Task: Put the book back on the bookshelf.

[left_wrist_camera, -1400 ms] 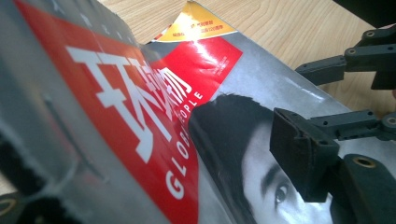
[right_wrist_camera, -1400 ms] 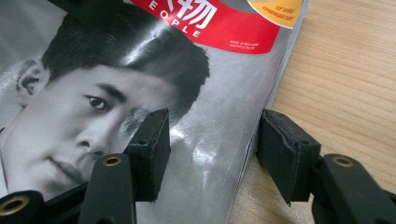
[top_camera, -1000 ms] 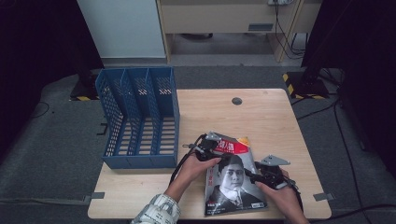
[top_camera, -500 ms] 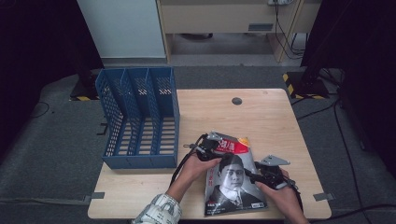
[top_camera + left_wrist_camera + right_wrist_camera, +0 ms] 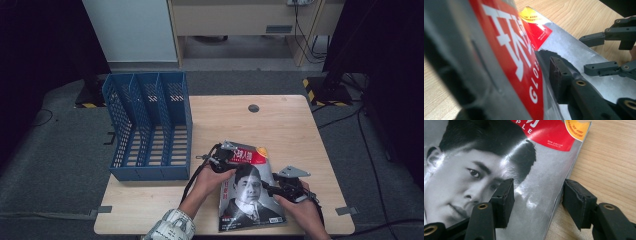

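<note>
Bench [image 5: 280, 120], then blue file rack [image 5: 150, 125] sitting at its left. Magazine [image 5: 250, 192] lying at the front edge, just right of the rack. Left tongs [image 5: 225, 159] have just been closing, now pinching its top corner, which is lifting. Right tongs [image 5: 536, 202] standing open, straddling its right edge. Lift looks imminent.

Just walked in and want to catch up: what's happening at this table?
A person is working a magazine at the near edge of the wooden table with two handheld grippers. The left gripper has just been closing on the magazine's lifted top corner, cover between its jaws. The right gripper straddles the right edge, jaws apart. A blue file rack lies on its back beside them.
</note>
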### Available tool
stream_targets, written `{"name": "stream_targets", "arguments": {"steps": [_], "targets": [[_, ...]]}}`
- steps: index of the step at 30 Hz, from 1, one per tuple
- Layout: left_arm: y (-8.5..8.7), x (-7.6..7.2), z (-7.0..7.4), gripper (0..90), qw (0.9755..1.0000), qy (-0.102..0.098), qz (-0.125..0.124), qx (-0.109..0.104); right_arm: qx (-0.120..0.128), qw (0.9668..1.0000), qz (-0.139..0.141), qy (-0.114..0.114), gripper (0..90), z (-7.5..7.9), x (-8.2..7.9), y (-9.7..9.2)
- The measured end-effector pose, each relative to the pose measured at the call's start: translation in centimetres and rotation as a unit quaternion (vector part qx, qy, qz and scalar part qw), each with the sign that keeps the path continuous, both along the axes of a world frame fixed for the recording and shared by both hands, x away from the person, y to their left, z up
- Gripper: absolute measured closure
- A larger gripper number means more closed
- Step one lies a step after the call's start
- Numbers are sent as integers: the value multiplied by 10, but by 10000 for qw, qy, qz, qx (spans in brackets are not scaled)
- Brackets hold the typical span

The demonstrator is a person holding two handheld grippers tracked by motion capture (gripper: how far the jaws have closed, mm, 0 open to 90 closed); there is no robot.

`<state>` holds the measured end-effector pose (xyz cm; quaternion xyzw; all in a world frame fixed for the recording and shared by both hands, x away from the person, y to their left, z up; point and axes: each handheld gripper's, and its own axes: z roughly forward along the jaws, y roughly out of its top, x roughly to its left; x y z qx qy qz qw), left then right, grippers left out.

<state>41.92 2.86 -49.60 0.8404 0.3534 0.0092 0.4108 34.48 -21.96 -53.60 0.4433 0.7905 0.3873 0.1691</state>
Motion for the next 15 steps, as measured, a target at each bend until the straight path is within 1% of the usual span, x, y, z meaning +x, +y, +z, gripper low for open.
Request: {"name": "stream_targets", "arguments": {"steps": [9, 10, 11, 12, 15], "targets": [[-2, -3, 6, 790, 10000, -67, 23, 44, -28, 10000, 21, -16, 427, 0, 0, 0], [-2, -4, 7, 805, 9999, -111, 22, 32, -20, 10000, 8, -14, 424, 0, 0, 0], [-2, -4, 7, 812, 9999, -111, 22, 32, -28, 10000, 16, -34, 421, 0, 1, 0], [-2, -6, 9, 818, 9999, -143, 33, -10, -44, 10000, 24, -41, 417, 0, 1, 0], [-2, -6, 11, 824, 9998, -194, 6, -19, -34, 10000, -11, -43, 405, 0, 1, 0]]}}
